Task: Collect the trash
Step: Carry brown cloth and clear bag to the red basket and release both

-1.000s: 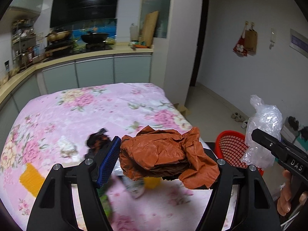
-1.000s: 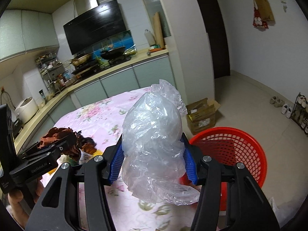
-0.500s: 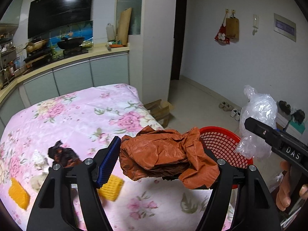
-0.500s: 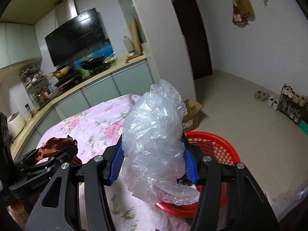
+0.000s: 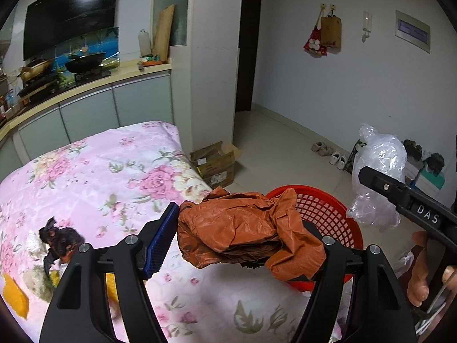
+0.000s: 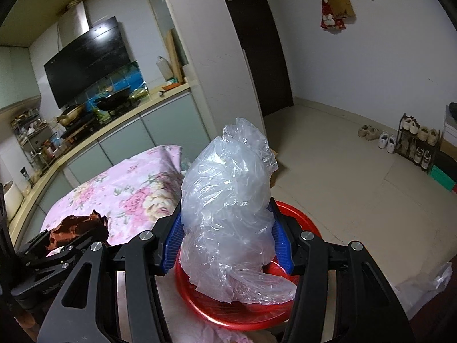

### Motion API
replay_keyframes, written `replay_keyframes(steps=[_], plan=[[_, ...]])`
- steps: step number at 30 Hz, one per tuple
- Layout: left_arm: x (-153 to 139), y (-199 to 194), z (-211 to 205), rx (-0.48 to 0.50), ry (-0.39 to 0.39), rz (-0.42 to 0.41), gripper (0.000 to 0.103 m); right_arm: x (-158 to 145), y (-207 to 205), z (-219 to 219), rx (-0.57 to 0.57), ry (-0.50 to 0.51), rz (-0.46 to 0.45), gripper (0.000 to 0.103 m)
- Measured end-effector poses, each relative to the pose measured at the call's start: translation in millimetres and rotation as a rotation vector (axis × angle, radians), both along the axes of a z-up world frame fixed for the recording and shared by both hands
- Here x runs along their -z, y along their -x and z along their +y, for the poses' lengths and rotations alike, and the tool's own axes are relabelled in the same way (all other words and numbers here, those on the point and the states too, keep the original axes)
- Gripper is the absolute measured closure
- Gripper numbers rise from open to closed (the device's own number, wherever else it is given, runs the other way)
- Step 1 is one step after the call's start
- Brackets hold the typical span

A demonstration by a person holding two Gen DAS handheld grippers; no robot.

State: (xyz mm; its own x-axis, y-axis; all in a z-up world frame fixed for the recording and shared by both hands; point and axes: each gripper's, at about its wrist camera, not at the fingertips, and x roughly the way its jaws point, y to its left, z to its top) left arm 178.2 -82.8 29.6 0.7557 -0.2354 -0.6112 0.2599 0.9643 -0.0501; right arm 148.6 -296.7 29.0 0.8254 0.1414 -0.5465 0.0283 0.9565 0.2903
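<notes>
left gripper [image 5: 240, 240] clamps brown wrapper [image 5: 242, 228] | beside red basket [image 5: 328, 208]

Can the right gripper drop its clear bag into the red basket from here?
Probably yes. The right gripper, shut on the clear plastic bag, hangs right over the red basket, whose mouth is open. Nothing sits between them; the left gripper stays off to the side.

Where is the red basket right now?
In both wrist views the red basket sits low, just past the floral-covered table's right edge, behind the brown wrapper and under the clear plastic bag.
</notes>
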Motion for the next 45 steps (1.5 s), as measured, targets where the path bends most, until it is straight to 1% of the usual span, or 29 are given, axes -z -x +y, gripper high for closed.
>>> replay_keyframes(steps=[8,14,24,29,31,32,33,38,41,43,45], plan=[[4.5,-13.0,-30.1,0.052,-0.005,0.014,0.033,6.5,-5.8,-18.5,0.044,-0.009,0.020,0.051],[15.3,-31.1,-48.9,0.075,0.014,0.055,0.033,15.5,-13.3,-32.0,0.064,-0.019,0.051,0.050],[52.1,-58.6,-74.6,0.109,0.041,0.177,0.033,37.9,-26.9,-43.6,0.101,-0.029,0.124,0.050],[69.3,-65.0,-82.4,0.109,0.032,0.213,0.033,48.1,-31.7,-44.2,0.105,-0.037,0.154,0.049],[75.1,-67.0,-83.8,0.103,0.030,0.227,0.033,51.0,-33.0,-45.6,0.105,-0.042,0.162,0.047],[76.8,-66.3,-84.2,0.101,0.029,0.230,0.033,53.0,-33.9,-46.5,0.104,-0.052,0.168,0.039],[78.9,-66.7,-85.1,0.099,0.027,0.233,0.032,54.1,-34.5,-47.6,0.108,-0.067,0.171,0.033],[80.4,-65.7,-88.1,0.095,0.017,0.230,0.031,58.0,-36.0,-48.3,0.090,-0.110,0.185,0.029],[78.1,-62.8,-87.1,0.096,0.013,0.222,0.027,54.7,-34.3,-49.1,0.086,-0.133,0.181,0.025],[75.8,-62.6,-84.9,0.089,0.006,0.208,0.022,51.3,-32.4,-50.7,0.090,-0.138,0.173,0.024],[72.5,-58.7,-81.3,0.074,0.004,0.195,0.019,46.8,-30.2,-51.2,0.092,-0.137,0.160,0.024]])
